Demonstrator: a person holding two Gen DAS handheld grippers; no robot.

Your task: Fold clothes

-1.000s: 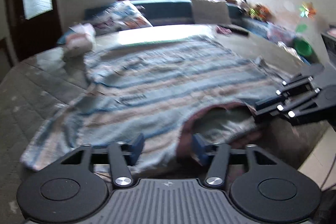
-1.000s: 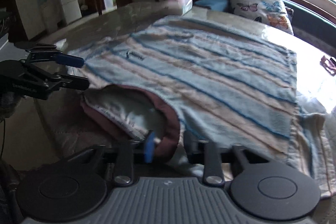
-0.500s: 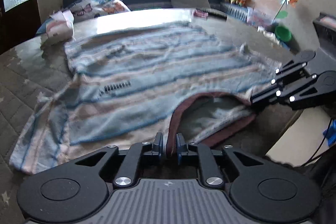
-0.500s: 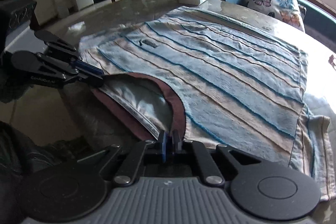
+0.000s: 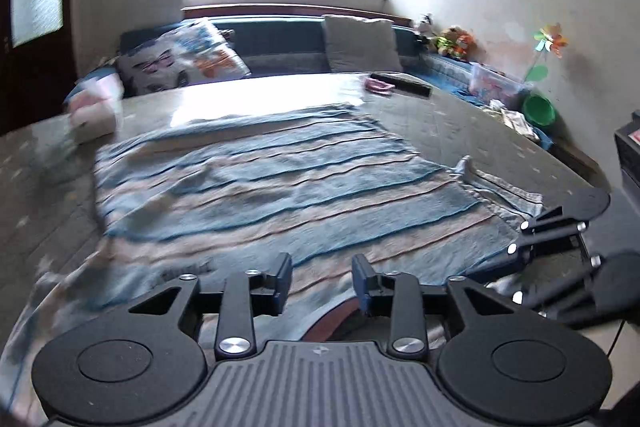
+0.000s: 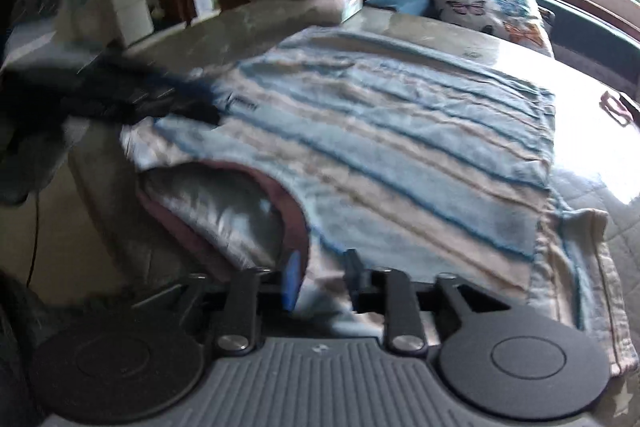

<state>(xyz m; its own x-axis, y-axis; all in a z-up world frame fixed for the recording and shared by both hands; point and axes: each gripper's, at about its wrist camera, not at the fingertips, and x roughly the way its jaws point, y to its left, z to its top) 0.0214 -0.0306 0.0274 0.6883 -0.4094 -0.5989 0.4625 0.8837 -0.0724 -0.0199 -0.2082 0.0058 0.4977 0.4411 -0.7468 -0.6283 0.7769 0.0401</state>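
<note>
Left gripper (image 5: 322, 281) and right gripper (image 6: 320, 277), both with jaws apart and holding nothing, flank the maroon collar (image 6: 294, 215) at the table's (image 5: 460, 119) near edge. The striped shirt (image 5: 280, 195) lies flat, long axis running from collar toward the far edge.

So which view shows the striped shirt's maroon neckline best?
The right wrist view: the maroon-trimmed neckline of the blue-and-beige striped shirt curves open there, inner fabric visible, though blurred. The left wrist view shows only a sliver between its own open fingers.
</note>
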